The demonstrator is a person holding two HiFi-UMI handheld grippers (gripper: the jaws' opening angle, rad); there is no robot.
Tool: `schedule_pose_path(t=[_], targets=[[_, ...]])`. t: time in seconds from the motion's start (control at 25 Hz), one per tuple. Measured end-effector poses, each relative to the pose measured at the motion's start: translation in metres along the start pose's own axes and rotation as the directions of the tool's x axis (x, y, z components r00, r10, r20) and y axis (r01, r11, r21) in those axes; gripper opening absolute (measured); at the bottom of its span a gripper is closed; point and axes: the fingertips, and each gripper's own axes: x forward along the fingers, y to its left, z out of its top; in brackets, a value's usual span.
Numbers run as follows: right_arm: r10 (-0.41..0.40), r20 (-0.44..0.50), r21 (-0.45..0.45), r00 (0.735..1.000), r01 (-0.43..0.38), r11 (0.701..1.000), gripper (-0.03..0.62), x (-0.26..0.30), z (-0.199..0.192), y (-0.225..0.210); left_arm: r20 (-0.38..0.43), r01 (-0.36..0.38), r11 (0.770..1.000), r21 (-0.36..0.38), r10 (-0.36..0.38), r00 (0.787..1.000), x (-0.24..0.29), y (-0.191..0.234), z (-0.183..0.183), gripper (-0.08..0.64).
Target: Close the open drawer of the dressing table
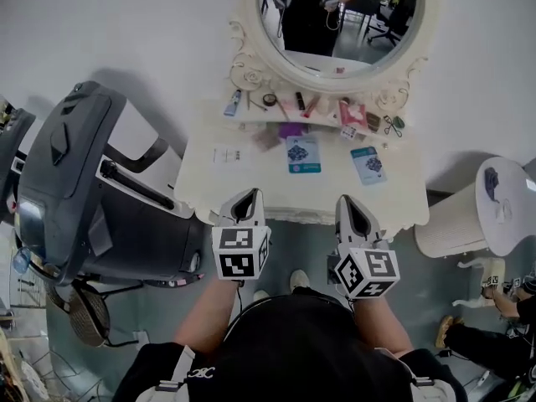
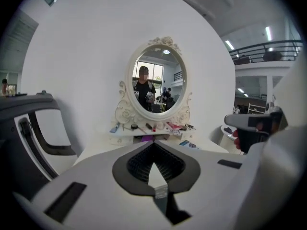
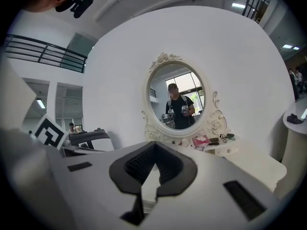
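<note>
The white dressing table (image 1: 251, 174) stands against the wall under an oval mirror (image 1: 339, 23). From the head view its top hides the drawer front, so I cannot tell how far the drawer stands out. My left gripper (image 1: 248, 198) and right gripper (image 1: 353, 203) hover side by side at the table's front edge and point at it. Both are shut with nothing between the jaws. In the left gripper view the left gripper (image 2: 154, 143) faces the mirror (image 2: 154, 83). The right gripper (image 3: 152, 145) likewise faces the mirror (image 3: 177, 99).
A large grey chair (image 1: 84, 182) crowds the table's left side. A white round stand (image 1: 494, 212) sits to the right, with a person's legs (image 1: 494, 333) beyond it. Two blue-printed packets (image 1: 303, 153) lie on the tabletop; small cosmetics line the shelf (image 1: 310, 107).
</note>
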Motion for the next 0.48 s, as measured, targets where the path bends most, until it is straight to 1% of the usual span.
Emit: schedule_pose_path(t=[0.12,0.2,0.48], targets=[[-0.005,-0.012,0.006,1.0,0.005,1.0,0.009,0.004,-0.004,0.0,0.045,0.018,0.999,0.031,-0.019,0.999,-0.014,-0.016,0.023,0.006],[-0.003,-0.024,0.006,1.0,0.003,1.0,0.009,0.005,-0.007,0.001,0.057,0.033,0.999,0.038,-0.035,0.998,-0.016,-0.022,0.032,0.006],[-0.013,-0.023,-0.007,1.0,0.013,1.0,0.009,0.0,-0.006,-0.001,0.033,0.068,0.998,0.013,-0.069,0.997,-0.009,-0.03,0.028,0.006]])
